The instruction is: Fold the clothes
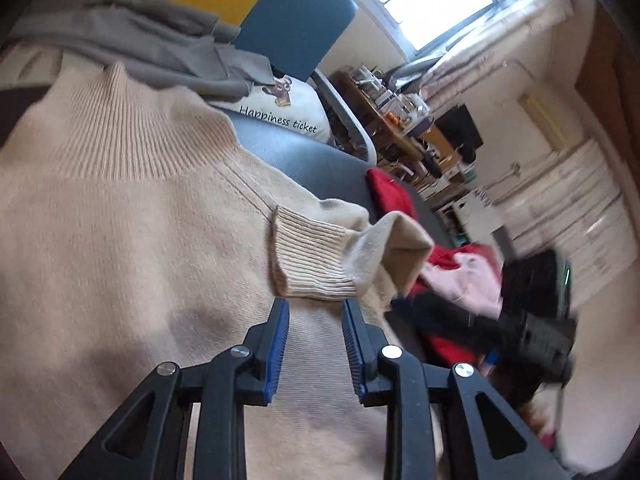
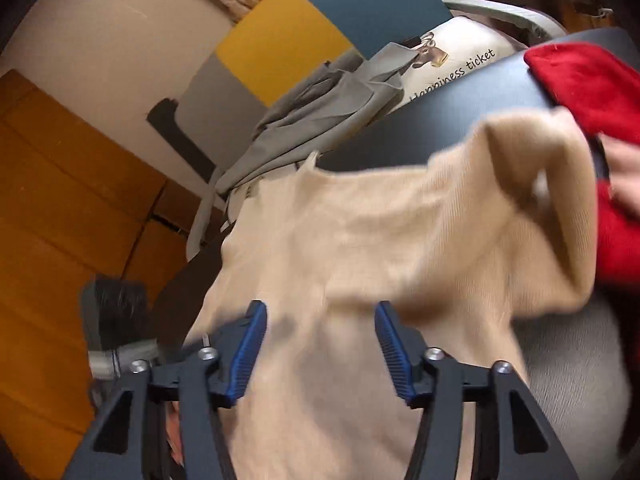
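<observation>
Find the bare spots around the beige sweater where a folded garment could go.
Bare dark surface lies between the beige sweater, red garment and printed cushion. Crowded: grey clothes by the collar, mixed pile beside the cuff.

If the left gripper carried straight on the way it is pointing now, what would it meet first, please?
Most likely the ribbed cuff of the beige sweater, folded across the body just ahead of the open left gripper. Depth is uncertain; the fingers may brush the sweater's body first.
</observation>
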Demonstrator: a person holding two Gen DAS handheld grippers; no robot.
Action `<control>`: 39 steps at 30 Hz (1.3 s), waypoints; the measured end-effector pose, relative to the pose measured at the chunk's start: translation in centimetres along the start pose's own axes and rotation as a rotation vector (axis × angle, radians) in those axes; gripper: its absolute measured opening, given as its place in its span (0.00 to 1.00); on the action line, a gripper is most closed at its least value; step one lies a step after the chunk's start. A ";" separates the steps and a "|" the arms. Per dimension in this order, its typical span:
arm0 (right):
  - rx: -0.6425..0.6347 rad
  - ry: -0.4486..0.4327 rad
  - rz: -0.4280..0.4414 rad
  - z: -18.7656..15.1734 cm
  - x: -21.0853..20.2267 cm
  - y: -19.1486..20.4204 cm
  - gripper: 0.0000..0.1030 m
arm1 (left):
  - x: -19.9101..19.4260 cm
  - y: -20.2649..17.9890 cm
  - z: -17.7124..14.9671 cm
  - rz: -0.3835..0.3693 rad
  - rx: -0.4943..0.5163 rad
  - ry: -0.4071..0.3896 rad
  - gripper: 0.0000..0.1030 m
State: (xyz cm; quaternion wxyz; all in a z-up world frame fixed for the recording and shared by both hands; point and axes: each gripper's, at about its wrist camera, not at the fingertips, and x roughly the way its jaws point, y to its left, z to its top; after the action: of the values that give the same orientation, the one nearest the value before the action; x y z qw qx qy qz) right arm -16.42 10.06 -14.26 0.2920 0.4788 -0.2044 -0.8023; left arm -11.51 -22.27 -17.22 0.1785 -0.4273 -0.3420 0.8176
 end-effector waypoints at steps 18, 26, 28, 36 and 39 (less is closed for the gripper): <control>0.100 0.013 0.060 -6.3 -0.6 -4.8 0.75 | 7.1 2.7 5.2 0.020 -0.319 0.052 0.30; 0.063 0.009 0.096 -6.5 0.1 -4.8 0.79 | 12.3 0.9 8.6 0.133 -0.086 0.205 0.37; 0.042 0.014 0.086 -6.5 0.3 -4.5 0.79 | 12.8 0.3 8.7 0.153 -0.026 0.220 0.37; -0.167 0.074 -0.071 -7.0 1.6 -0.9 0.82 | 14.0 -3.4 7.3 0.299 0.247 0.211 0.05; -0.329 0.132 -0.190 -7.7 3.0 1.7 0.93 | 14.0 -4.5 6.5 0.335 0.330 0.183 0.04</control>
State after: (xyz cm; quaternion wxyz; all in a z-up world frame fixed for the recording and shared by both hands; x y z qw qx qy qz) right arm -10.19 6.44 -18.68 0.3022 0.4931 -0.0048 -0.8158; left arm -24.91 -13.55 -19.47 0.1381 -0.5152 -0.1107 0.8386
